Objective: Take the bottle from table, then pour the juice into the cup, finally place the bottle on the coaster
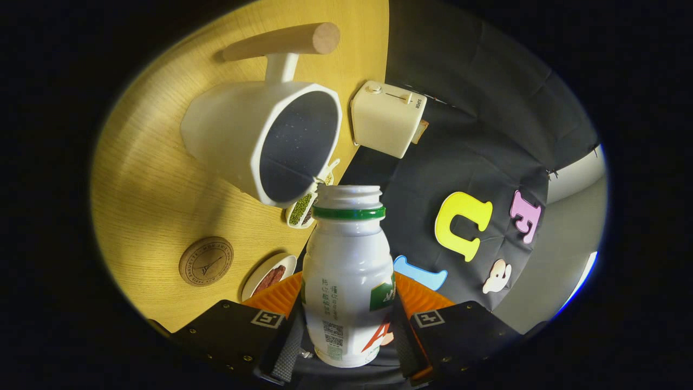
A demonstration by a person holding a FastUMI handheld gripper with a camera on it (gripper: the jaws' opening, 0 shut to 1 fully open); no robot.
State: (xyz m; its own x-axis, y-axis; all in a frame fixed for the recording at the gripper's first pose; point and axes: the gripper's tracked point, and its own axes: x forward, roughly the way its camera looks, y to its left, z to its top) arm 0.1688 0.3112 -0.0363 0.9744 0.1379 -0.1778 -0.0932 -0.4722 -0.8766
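The gripper [348, 325] is clenched on the bottle [347, 281], both fingers pressing its sides. The bottle is uncapped, and its open mouth sits just beside the rim of the white cup [260, 138], which stands on the wooden tabletop [146, 200]. The round coaster [206, 261] lies nearer the fingers, apart from the cup. A toaster [387, 116] sits at the tabletop's edge.

Warm light falls from above on the worktop [141, 179], leaving the wood bright and evenly lit. The cup [260, 141] throws a soft shadow toward 5 o'clock, and its inside stays dark. Pale glare streaks the bottle [346, 271] held between the fingers of the tool [346, 330]. Fisheye bending curves the worktop's edge; sharpness fades toward the rim.
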